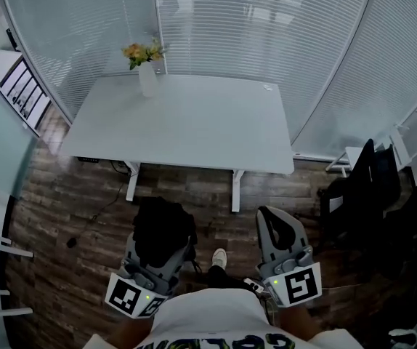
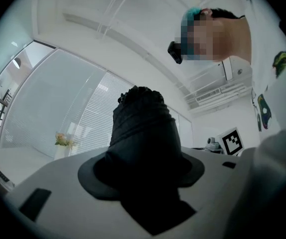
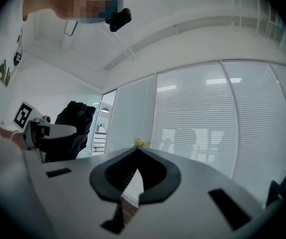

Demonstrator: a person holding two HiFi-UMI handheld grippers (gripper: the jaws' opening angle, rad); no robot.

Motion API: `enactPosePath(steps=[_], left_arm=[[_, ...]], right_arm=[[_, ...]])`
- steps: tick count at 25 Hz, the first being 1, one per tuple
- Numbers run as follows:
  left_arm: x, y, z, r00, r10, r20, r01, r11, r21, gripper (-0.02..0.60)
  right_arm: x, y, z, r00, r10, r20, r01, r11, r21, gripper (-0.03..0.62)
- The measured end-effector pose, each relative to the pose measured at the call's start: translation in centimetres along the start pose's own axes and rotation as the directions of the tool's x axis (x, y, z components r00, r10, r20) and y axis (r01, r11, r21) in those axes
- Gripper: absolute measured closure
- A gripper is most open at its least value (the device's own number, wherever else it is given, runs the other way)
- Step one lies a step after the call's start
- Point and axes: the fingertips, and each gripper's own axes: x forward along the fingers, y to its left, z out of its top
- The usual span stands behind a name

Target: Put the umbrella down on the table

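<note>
a white worktop point(image 1: 194, 129) is set against glass walls covered with blinds point(image 1: 266, 20), over a wooden floor point(image 1: 70, 217). a vase point(image 1: 147, 78) of flowers point(image 1: 143, 51) is seen at its far left corner. the folded black umbrella point(image 1: 163, 227) is held off the worktop, short of its near edge, clamped between the fingers of the left gripper point(image 1: 158, 257). the right gripper point(image 1: 277, 227) is held beside it, and its fingers are seen together at the tips with nothing between them.

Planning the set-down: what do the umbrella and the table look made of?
The umbrella looks like matte black fabric, bunched in soft crumpled folds. The table has a smooth, hard white top with a faint sheen, probably laminate or painted board.
</note>
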Motion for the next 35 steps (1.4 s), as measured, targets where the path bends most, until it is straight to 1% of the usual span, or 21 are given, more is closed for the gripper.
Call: enactPosePath(steps=[8, 14, 21, 26, 29, 35], left_arm=[[11.5, 2.0, -2.0, 1.0, 0.006, 0.004, -0.006, 1.0, 0.011, 0.324], [16.8, 3.6, -3.3, 1.0, 0.03, 0.001, -0.03, 0.999, 0.022, 0.324], [20.7, 6.3, -4.3, 0.999, 0.039, -0.009, -0.039, 0.999, 0.024, 0.324], [23.5, 9.3, -4.9, 1.0, 0.03, -0.002, -0.03, 0.999, 0.031, 0.324], [25.4, 12.2, -5.1, 1.0, 0.024, -0.001, -0.024, 0.999, 0.024, 0.324], [29.1, 19.4, -4.2, 1.0, 0.012, 0.0, -0.012, 1.0, 0.02, 0.324]], right_arm=[[5.6, -10.4, -1.6, 1.0, -0.004, -0.004, 0.004, 1.0, -0.013, 0.585], [8.8, -14.9, -3.0, 1.0, 0.013, -0.019, -0.013, 1.0, -0.022, 0.585], [12.8, -17.3, -4.1, 0.999, 0.028, -0.027, -0.028, 1.0, 0.009, 0.585], [16.7, -18.4, -4.7, 0.999, 0.024, -0.024, -0.024, 1.0, -0.003, 0.585], [20.1, -19.1, -4.9, 1.0, 0.02, -0.022, -0.02, 1.0, -0.007, 0.585], [28.7, -19.3, -4.1, 0.999, 0.02, -0.032, -0.021, 1.0, -0.016, 0.585]])
